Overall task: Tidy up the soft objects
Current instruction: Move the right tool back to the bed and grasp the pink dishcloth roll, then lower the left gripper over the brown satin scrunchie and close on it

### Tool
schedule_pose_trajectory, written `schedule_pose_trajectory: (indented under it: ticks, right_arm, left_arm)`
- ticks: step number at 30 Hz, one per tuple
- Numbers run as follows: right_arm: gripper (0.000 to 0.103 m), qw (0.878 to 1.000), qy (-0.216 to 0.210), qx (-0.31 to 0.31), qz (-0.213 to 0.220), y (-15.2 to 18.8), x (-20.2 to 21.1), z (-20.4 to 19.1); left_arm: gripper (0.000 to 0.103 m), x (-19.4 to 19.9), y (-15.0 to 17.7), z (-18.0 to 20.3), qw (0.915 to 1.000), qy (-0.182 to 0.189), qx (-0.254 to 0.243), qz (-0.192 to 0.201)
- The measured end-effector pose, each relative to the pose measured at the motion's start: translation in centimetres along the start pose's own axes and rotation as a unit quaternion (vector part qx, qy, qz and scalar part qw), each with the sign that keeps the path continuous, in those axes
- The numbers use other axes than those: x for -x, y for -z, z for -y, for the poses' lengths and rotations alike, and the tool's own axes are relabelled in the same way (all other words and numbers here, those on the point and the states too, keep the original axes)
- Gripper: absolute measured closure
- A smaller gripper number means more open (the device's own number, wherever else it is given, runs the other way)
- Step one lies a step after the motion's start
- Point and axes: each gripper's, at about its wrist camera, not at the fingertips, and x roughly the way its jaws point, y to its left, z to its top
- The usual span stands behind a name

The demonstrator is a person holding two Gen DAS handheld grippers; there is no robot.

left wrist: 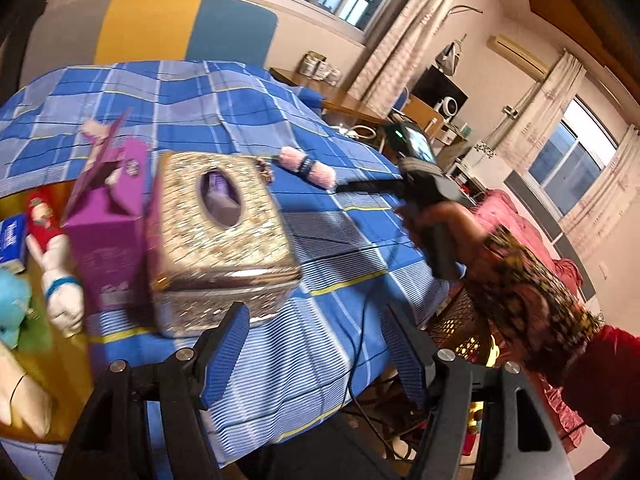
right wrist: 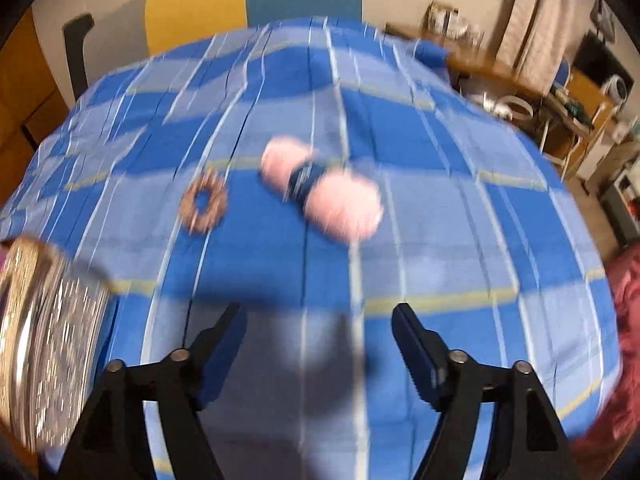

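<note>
Blue-checked cloth covers our counter. Near its middle lies the fluffy pink yarn skein with a dark band, with a small brown ring-shaped scrunchie just beside it. Our right tongs hang open and empty over the cloth. Our left tongs are open too, near the glittery silver tissue box.
</note>
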Motion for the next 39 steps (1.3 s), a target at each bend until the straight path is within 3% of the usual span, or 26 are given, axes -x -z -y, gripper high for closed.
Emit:
schedule_pose_trajectory:
  ticks: [3, 7, 13, 15, 20, 27, 31, 36, 39]
  right_arm:
    - [0.021, 1.0, 0.007, 0.016, 0.021, -2.8, -1.2, -0.2]
    - [0.021, 0.998, 0.041, 0.052, 0.014, -5.9, -4.7, -1.1]
    - [0.022, 0.998, 0.026, 0.058, -0.002, -8.1, -8.8, -1.4]
    - [0.027, 0.998, 0.021, 0.063, -0.012, -8.3, -9.6, -1.4]
    - [0.044, 0.996, 0.037, 0.078, -0.024, -7.6, -10.5, -1.5]
    - [0.068, 0.997, 0.045, 0.052, -0.032, -7.0, -8.3, -0.3]
    - [0.069, 0.999, 0.006, -0.008, -0.045, -5.5, -5.5, 1.1]
    - [0.068, 0.996, 0.006, -0.054, -0.071, -2.3, -3.9, 2.3]
    - [0.058, 0.997, -0.001, -0.038, -0.064, -0.7, -4.5, 2.1]
  left_arm:
    - [0.034, -0.8, -0.8, 0.6, 1.0, 0.002, -0.004, -0.003]
    - [0.034, -1.4, -1.8, 1.1, 1.0, 0.001, -0.004, -0.005]
    - [0.034, -1.9, -2.7, 0.9, 0.9999, -0.002, 0.004, -0.009]
    - [0.034, -2.0, -2.9, 1.0, 1.0, 0.0, 0.004, -0.009]
    - [0.034, -2.4, -3.1, 1.5, 0.9999, 0.006, 0.004, -0.011]
    - [0.034, -2.9, -4.0, 2.5, 0.9999, 0.007, -0.005, -0.011]
    - [0.034, -3.2, -5.0, 3.5, 0.9999, 0.006, -0.007, -0.008]
    - [0.034, -3.9, -6.7, 4.8, 0.9998, -0.012, -0.013, -0.003]
    - [0.034, -4.5, -8.1, 5.5, 0.9996, -0.023, -0.018, 0.0]
